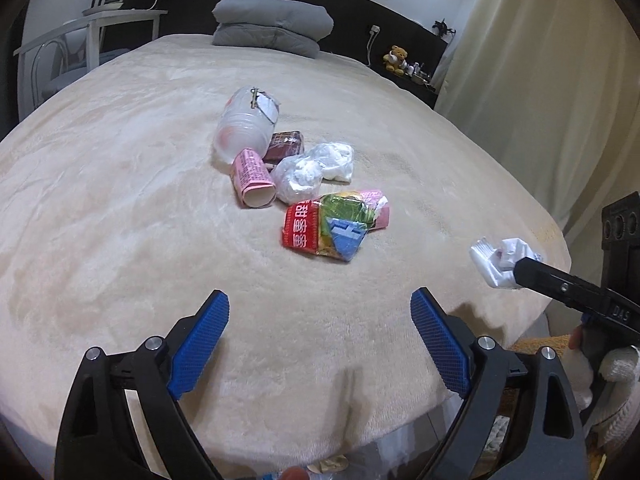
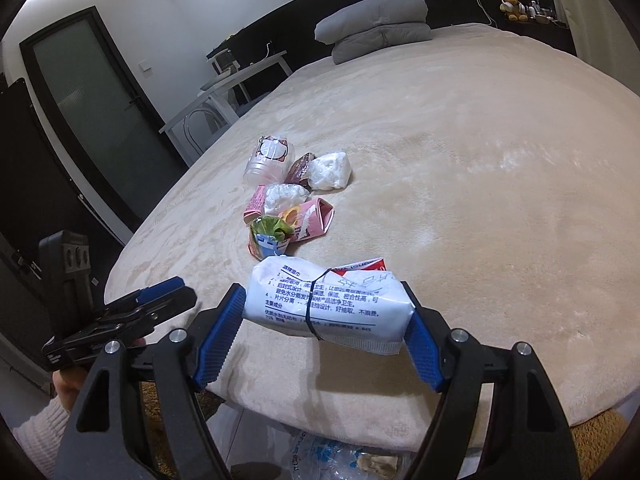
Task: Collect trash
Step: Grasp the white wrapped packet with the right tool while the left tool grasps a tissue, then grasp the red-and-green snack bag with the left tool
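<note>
A pile of trash lies mid-bed: a clear plastic cup [image 1: 244, 120], a pink carton [image 1: 252, 178], a maroon packet [image 1: 286, 144], two crumpled white bags [image 1: 300, 178] and a red and green snack wrapper [image 1: 332, 224]. My left gripper [image 1: 320, 312] hangs open over bare blanket short of the pile, with nothing between its blue pads. My right gripper [image 2: 324, 316] is shut on a white wet-wipe pack [image 2: 328, 304], held above the bed's near edge. The left wrist view shows that pack [image 1: 496, 258] at the far right. The left gripper [image 2: 182, 292] appears at the left of the right wrist view.
The beige blanket [image 1: 120, 200] covers the whole bed. A folded grey pillow [image 1: 272, 26] lies at the head. A white desk [image 2: 224, 88] and a dark door [image 2: 92, 112] stand to the left, a curtain [image 1: 540, 100] to the right. A clear plastic bag [image 2: 340, 456] lies on the floor below the bed edge.
</note>
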The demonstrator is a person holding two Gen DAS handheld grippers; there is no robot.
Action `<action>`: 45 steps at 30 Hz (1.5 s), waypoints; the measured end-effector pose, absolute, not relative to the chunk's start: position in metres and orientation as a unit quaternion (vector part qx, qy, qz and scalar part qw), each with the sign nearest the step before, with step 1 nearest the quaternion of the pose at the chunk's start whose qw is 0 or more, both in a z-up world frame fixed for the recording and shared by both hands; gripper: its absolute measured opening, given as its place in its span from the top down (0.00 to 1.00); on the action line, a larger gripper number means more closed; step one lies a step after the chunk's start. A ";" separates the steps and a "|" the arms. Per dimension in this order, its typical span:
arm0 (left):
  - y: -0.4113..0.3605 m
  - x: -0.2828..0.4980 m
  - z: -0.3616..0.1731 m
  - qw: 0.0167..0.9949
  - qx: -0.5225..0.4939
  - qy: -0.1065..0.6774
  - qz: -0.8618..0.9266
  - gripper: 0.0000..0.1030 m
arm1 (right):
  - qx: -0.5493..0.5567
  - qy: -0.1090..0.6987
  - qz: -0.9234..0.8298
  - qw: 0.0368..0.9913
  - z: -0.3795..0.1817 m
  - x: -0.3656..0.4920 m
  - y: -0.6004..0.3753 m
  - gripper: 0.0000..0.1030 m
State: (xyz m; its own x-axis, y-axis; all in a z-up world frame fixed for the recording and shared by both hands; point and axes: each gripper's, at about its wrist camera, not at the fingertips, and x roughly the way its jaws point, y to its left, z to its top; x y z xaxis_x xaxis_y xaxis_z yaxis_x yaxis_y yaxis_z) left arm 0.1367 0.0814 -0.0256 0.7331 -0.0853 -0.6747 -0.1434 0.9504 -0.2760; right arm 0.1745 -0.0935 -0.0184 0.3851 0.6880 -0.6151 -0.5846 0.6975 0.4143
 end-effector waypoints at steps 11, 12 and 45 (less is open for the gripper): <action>0.076 0.202 -0.045 0.912 -0.104 0.396 0.003 0.06 | 0.074 0.430 0.389 0.811 -0.030 0.183 -0.101 0.28; 0.076 0.206 -0.045 0.913 -0.099 0.395 0.003 0.06 | 0.074 0.431 0.390 0.811 -0.030 0.184 -0.100 0.28; 0.066 0.158 -0.022 0.928 -0.099 0.358 -0.022 0.36 | 0.041 0.399 0.395 0.827 -0.026 0.170 -0.093 0.28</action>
